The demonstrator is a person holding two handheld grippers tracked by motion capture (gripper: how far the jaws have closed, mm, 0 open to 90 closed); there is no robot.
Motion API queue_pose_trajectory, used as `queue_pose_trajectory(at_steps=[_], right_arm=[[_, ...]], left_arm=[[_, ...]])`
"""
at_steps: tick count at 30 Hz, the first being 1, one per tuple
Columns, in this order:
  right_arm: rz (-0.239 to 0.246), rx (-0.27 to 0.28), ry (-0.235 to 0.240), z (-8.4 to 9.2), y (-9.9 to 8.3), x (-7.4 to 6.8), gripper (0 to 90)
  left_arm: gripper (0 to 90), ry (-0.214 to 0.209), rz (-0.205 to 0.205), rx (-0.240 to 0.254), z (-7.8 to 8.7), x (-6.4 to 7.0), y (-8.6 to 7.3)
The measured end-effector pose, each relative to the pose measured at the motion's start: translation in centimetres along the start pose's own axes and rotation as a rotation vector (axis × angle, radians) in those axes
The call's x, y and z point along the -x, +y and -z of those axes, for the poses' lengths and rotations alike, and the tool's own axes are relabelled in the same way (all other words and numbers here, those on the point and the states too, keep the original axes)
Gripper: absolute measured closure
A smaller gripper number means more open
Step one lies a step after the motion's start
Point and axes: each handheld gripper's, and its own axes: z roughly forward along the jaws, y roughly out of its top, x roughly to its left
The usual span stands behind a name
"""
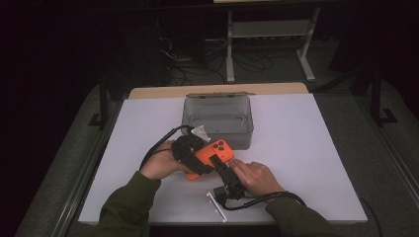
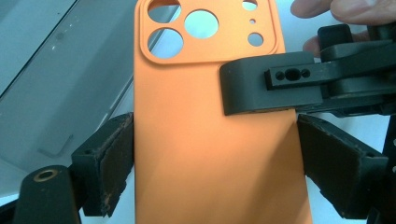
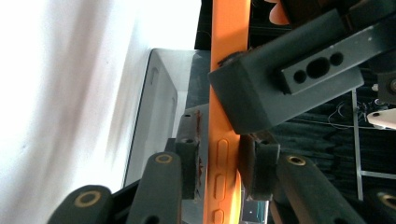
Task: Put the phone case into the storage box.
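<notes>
An orange phone case (image 1: 219, 150) with camera cut-outs is held above the white table between both grippers. In the left gripper view the case (image 2: 210, 140) shows its back, with my left gripper (image 2: 215, 163) shut on its two long edges. My right gripper (image 1: 222, 167) comes in from the near right, and one of its black jaws lies across the case's back. In the right gripper view the case (image 3: 226, 93) is edge-on, button bumps showing. My right gripper (image 3: 224, 161) is shut across its thickness. The left gripper (image 1: 205, 157) sits in the person's left hand.
A grey translucent open box (image 1: 217, 134) stands at the table's back middle, just beyond the case. A small white strip (image 1: 216, 204) lies near the front edge. Cables trail from both grippers. The white tabletop (image 1: 306, 148) has room left and right.
</notes>
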Motion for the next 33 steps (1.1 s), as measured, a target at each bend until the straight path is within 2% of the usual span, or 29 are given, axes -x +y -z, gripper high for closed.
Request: queue_pose_trajectory(at_steps=[14,26,29,33], right_arm=[[0.005,0.002,-0.022,0.17,0.05,-0.04,78.7],[-0.004,0.002,-0.035,0.35,0.10,0.02,80.3],[0.004,-0.002,-0.023,0.37,0.05,0.08,80.9],[-0.011,0.000,-0.023,0.34,-0.04,0.13,81.3]], left_arm=[[14.4,-0.012,0.008,0.003,-0.01,0.02,0.03],[14.1,-0.035,0.004,0.006,0.06,-0.14,-0.04],[15.4,-0.038,0.000,0.019,0.20,-0.14,-0.10],[19.1,-0.046,-0.010,0.040,0.62,-0.05,-0.19]])
